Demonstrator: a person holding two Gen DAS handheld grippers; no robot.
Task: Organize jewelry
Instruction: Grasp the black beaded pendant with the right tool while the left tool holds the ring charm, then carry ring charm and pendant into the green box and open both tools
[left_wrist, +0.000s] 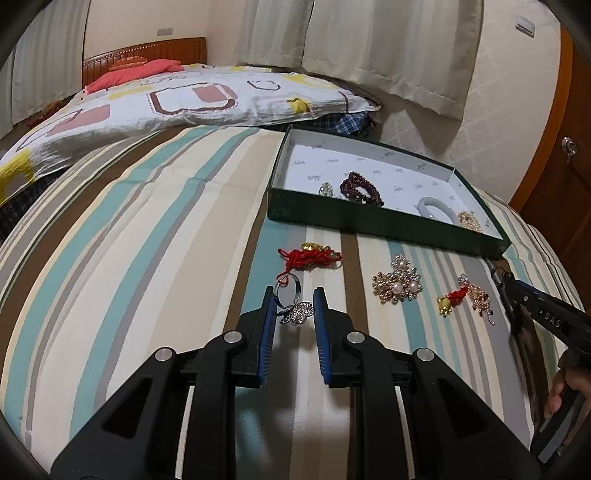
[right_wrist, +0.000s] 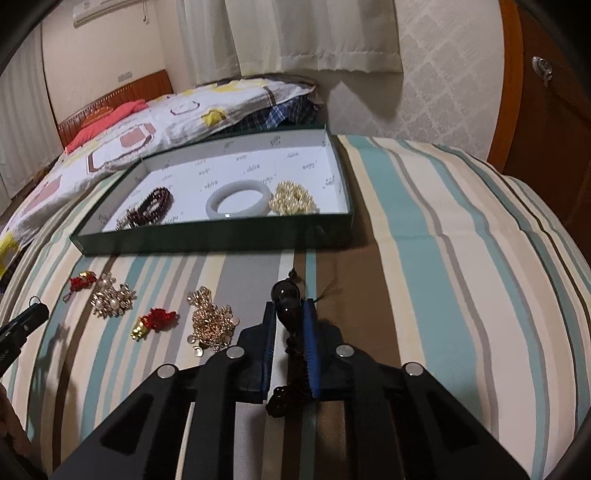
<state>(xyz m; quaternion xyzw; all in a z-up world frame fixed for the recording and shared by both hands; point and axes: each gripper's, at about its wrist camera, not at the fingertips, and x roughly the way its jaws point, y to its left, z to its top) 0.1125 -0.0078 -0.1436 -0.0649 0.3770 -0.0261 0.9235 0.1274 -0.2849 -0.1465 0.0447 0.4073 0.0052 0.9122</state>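
The right gripper (right_wrist: 290, 314) had its blue-padded jaws clamped on a dark brown beaded pendant with a tassel (right_wrist: 284, 295), gripped low over the striped bedspread (right_wrist: 424, 240), presumably for carrying to the shallow green cardboard box (right_wrist: 207, 240) just beyond, where a pale jade bangle (right_wrist: 238, 199) already lay. The left gripper (left_wrist: 294, 306) stood narrowly parted around a silver ring with a leaf charm (left_wrist: 291, 299), a pad perhaps touching it; whether it truly gripped, I couldn't tell.

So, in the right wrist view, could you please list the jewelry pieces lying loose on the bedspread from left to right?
Small red knot charm → pearl cluster brooch → red charm with gold bell → gold chain bundle → dark bead pendant, in the right hand-held gripper.
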